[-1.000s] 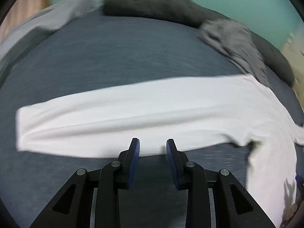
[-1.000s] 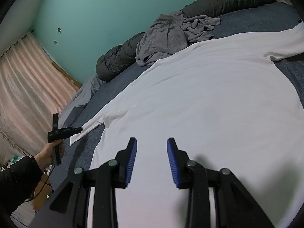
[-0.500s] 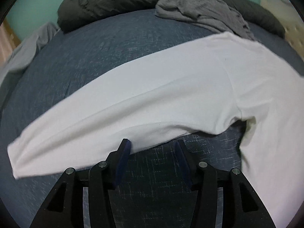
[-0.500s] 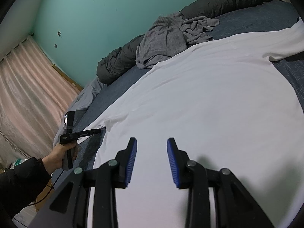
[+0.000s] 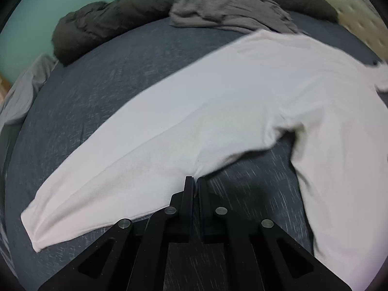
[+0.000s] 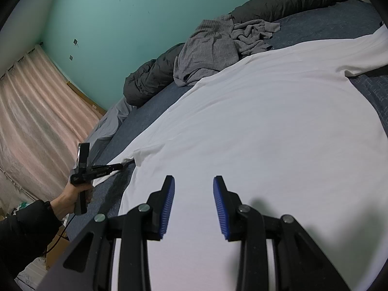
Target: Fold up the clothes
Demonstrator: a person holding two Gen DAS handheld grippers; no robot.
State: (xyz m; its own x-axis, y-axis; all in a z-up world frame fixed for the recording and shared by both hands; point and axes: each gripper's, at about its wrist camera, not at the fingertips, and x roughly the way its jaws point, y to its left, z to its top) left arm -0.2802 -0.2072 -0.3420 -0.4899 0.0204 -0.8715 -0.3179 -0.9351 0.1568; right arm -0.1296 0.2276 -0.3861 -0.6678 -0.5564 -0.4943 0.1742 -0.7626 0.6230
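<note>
White cotton covers most of the bed [image 5: 101, 77]: a long-sleeved shirt [image 5: 266, 82] lies spread flat on the dark blue sheet, its body toward the near edge and one sleeve [image 5: 116, 169] stretched along the mattress.

The left wrist view shows the left gripper [image 5: 195, 181] with its fingers drawn together on the lower hem of that sleeve, pinching the cloth about midway along it. A crumpled grey garment [image 5: 228, 4] and a dark rolled duvet [image 5: 106, 21] sit at the far edge of the bed.

Only the right wrist view shows the person's hand [image 6: 72, 196] in a black sleeve gripping the left tool at the bed's side, a pink curtain [image 6: 34, 111] and the teal wall [image 6: 126, 24]. There the right gripper [image 6: 193, 206] hangs over the shirt's body, blue-padded fingers [image 6: 168, 206] wide apart and holding nothing.
</note>
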